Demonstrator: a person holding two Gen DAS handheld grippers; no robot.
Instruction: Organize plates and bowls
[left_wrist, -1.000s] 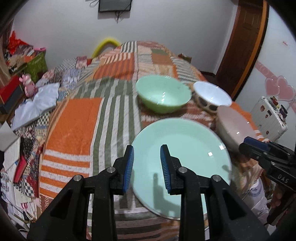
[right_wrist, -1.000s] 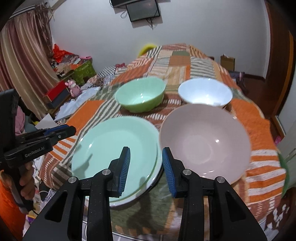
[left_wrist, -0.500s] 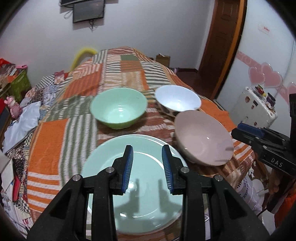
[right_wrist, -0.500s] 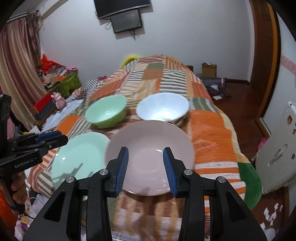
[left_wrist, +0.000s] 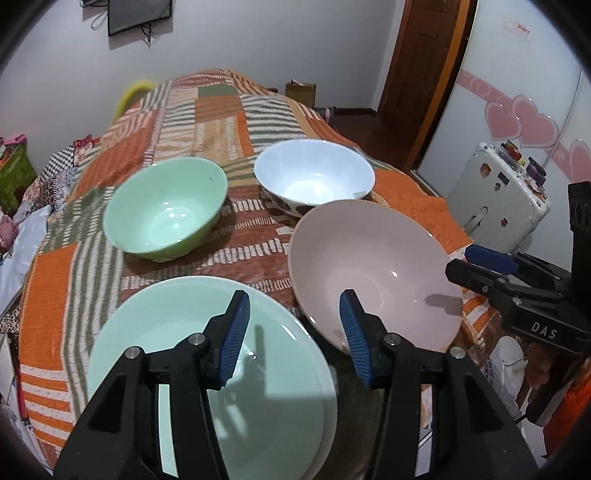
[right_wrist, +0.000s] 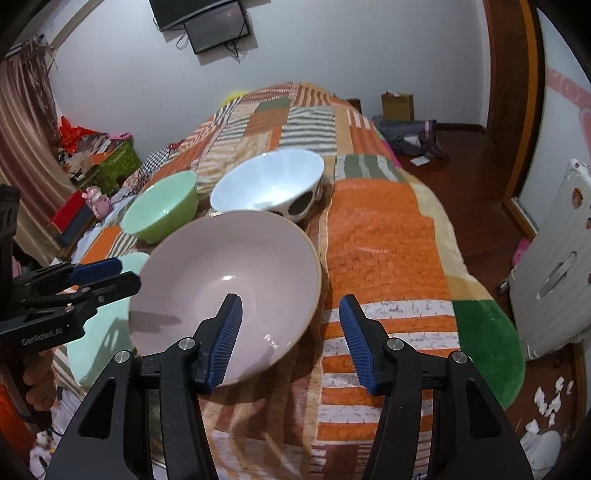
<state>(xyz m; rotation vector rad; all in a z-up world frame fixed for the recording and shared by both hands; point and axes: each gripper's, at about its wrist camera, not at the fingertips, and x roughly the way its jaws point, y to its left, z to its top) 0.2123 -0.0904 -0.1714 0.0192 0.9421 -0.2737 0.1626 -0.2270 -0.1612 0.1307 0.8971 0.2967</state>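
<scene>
On the patchwork blanket (left_wrist: 218, 110) lie a mint plate (left_wrist: 177, 350), a pink bowl (left_wrist: 373, 266), a green bowl (left_wrist: 166, 206) and a white bowl (left_wrist: 314, 177). My left gripper (left_wrist: 294, 314) hovers over the gap between the plate's right rim and the pink bowl; its jaws are opening and grip nothing. My right gripper (right_wrist: 290, 314) straddles the right rim of the pink bowl (right_wrist: 229, 280). Its jaws are opening too, and the pads do not press on the rim. Farther back stand the white bowl (right_wrist: 266, 184) and the green bowl (right_wrist: 159, 206).
A white suitcase (left_wrist: 498, 199) stands beside the bed at the right, near a wooden door (left_wrist: 424, 74). Boxes and toys (right_wrist: 92, 166) crowd the floor at the left. A person's hand (right_wrist: 37, 376) holds the left gripper (right_wrist: 103, 273). Paper scraps (right_wrist: 546, 402) litter the floor.
Both grippers have moved to the right and their jaws have widened. The left went from the plate's left part to its right rim; the right went from the plate-bowl gap to the pink bowl's right rim.
</scene>
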